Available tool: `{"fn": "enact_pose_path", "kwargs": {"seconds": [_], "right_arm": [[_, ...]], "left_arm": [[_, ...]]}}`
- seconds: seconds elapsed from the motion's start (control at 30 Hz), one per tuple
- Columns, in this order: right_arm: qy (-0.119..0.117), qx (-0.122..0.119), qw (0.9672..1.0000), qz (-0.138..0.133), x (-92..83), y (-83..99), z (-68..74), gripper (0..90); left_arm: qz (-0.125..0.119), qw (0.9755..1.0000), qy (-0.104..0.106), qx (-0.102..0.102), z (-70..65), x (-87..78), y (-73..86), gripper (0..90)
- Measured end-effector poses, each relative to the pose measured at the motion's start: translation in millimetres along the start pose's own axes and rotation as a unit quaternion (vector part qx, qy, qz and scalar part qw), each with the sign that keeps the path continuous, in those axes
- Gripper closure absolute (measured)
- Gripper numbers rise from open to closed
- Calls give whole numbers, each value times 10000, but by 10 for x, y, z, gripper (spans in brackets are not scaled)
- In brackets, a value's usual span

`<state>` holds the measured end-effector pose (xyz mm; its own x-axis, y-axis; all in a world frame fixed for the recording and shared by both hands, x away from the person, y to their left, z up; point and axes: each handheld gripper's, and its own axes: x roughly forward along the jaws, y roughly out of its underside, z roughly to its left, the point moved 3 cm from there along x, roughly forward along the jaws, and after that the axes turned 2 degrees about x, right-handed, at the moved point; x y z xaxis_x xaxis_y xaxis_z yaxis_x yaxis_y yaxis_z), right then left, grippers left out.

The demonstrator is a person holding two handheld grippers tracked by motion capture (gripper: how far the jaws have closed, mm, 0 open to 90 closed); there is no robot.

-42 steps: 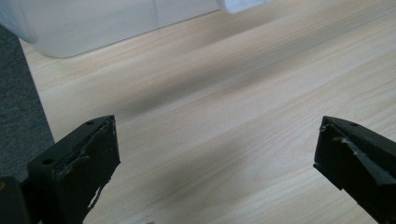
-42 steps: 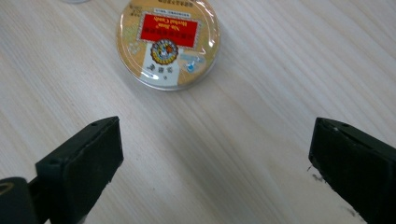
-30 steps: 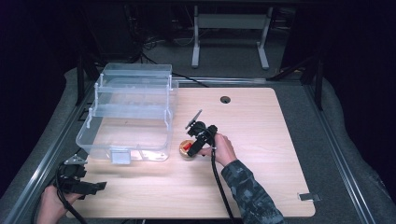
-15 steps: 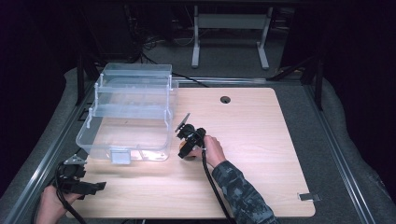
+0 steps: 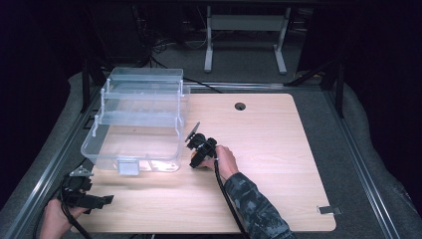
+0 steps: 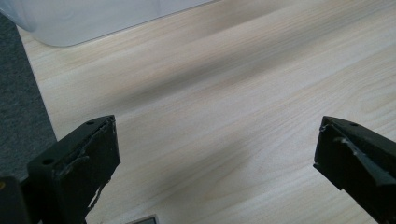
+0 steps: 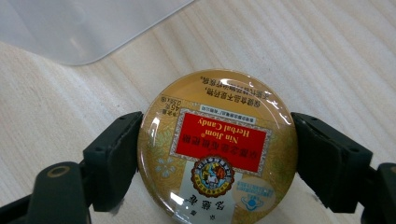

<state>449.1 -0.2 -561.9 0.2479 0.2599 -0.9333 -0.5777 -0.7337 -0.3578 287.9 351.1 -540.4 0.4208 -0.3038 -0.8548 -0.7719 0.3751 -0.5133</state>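
One round candy tin (image 7: 217,149) sits between the jaws of my right gripper (image 7: 217,154), on the wooden table (image 5: 278,144) just beside the clear plastic organizer (image 5: 137,124).

Both jaws have just been closing and now they touch the tin at its two sides, so I judge the grasp is almost made; lifting and placing are still left to do. My left gripper (image 6: 215,158) is spread wide over bare wood, holding nothing. From the high view, my right hand (image 5: 224,160) and gripper hide the tin nearly fully, while the right gripper view lets me read its red and gold label.
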Motion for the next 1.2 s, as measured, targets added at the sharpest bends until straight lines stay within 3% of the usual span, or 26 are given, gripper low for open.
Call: {"fn": "enact_pose_path", "kwargs": {"seconds": [0.23,0.6,1.2], "right_arm": [[-59,-30,10000,-42,-64,15,10,199],[41,-39,9999,-90,-251,108,-24,200],[270,208,9994,-31,-522,391,-239,200]], "left_arm": [[-21,10000,-10,-7,1,-13,2,2],[0,10000,7,36,-24,-10,-29,2],[94,9999,60,86,-53,25,-29,2]]}}
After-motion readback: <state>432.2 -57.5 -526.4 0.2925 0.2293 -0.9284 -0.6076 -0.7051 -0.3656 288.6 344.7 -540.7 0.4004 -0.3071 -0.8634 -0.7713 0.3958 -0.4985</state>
